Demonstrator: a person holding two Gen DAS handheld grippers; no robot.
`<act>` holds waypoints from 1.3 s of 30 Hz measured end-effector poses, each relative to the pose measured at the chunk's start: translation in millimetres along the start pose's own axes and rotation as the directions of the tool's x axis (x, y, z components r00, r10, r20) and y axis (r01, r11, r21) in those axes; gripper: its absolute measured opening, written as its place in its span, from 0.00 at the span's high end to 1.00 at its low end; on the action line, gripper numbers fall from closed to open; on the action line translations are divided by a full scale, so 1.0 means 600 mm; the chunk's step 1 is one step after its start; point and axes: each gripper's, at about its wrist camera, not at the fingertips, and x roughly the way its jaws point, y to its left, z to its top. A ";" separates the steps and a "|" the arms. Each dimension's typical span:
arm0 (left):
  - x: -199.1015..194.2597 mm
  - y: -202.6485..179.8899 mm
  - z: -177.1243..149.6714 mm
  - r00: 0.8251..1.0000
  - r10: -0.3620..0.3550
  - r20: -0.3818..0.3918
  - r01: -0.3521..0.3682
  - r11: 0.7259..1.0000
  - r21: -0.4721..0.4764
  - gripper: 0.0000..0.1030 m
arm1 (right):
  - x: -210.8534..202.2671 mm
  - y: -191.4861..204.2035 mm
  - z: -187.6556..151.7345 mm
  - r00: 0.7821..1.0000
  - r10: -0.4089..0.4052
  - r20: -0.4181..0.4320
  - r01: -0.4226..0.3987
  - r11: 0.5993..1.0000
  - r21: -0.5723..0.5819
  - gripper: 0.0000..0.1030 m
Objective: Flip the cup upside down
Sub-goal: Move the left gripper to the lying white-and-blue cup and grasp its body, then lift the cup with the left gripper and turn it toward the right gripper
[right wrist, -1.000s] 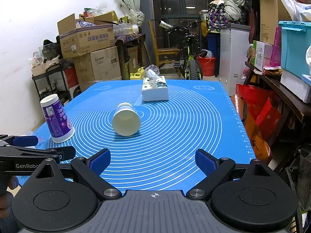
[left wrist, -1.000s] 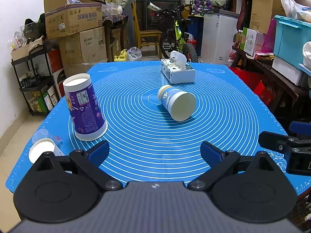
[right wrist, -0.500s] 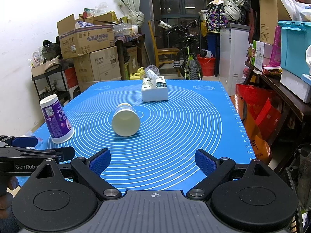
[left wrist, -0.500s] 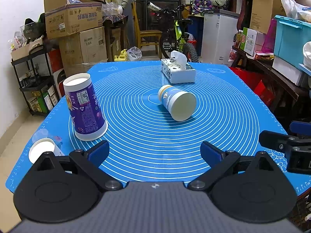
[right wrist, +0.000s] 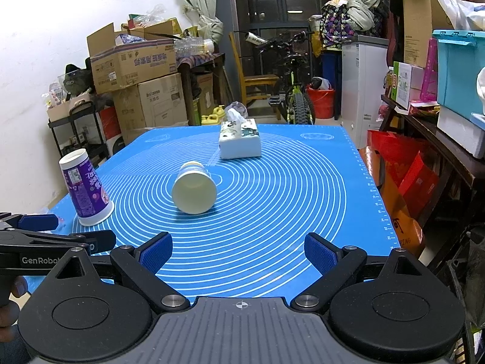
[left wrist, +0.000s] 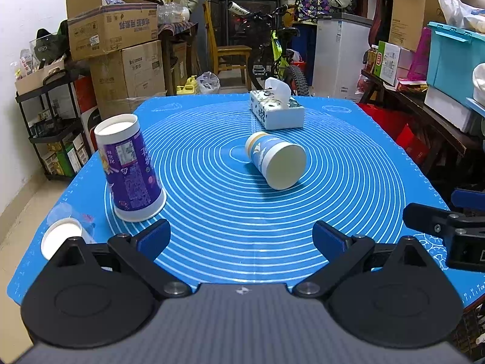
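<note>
A blue and white paper cup [left wrist: 277, 160] lies on its side near the middle of the blue mat [left wrist: 242, 218], its wider end toward me; it also shows in the right wrist view [right wrist: 194, 188]. A purple cup [left wrist: 130, 166] stands upside down at the left, also in the right wrist view [right wrist: 86, 188]. My left gripper [left wrist: 241, 238] is open and empty at the near edge, well short of both cups. My right gripper [right wrist: 239, 253] is open and empty, also at the near edge. Each gripper shows at the side of the other's view.
A tissue box [left wrist: 277, 112] stands at the far side of the mat, behind the lying cup. A white lid and a clear cup [left wrist: 65, 236] lie at the near left corner. Boxes, shelves, a bicycle and crates surround the table.
</note>
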 end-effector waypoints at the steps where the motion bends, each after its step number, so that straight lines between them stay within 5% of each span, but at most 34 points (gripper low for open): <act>1: 0.003 -0.002 0.004 1.000 0.000 0.003 0.000 1.000 0.001 0.04 | 0.001 -0.001 0.001 1.000 0.000 0.002 0.000 1.000 0.002 0.09; 11: 0.102 -0.039 0.085 0.997 0.000 0.075 0.000 1.000 0.001 0.04 | 0.042 -0.048 0.027 0.997 -0.043 0.058 0.040 0.998 0.049 0.09; 20: 0.233 -0.067 0.125 0.997 0.070 0.022 -0.069 0.997 -0.027 0.04 | 0.081 -0.084 0.035 0.995 -0.075 0.060 0.070 0.995 0.075 0.09; 26: 0.296 -0.079 0.120 0.990 0.100 -0.095 -0.102 0.995 -0.013 0.05 | 0.095 -0.100 0.026 0.996 -0.087 0.035 0.084 0.993 0.087 0.09; 29: 0.305 -0.082 0.114 0.989 0.069 -0.129 -0.069 0.998 0.006 0.20 | 0.096 -0.105 0.024 0.995 -0.094 0.030 0.091 0.992 0.088 0.09; 39: 0.205 -0.073 0.097 0.992 -0.024 -0.122 0.028 0.999 0.027 0.23 | 0.089 -0.115 0.021 0.994 -0.100 0.034 0.096 0.990 0.105 0.09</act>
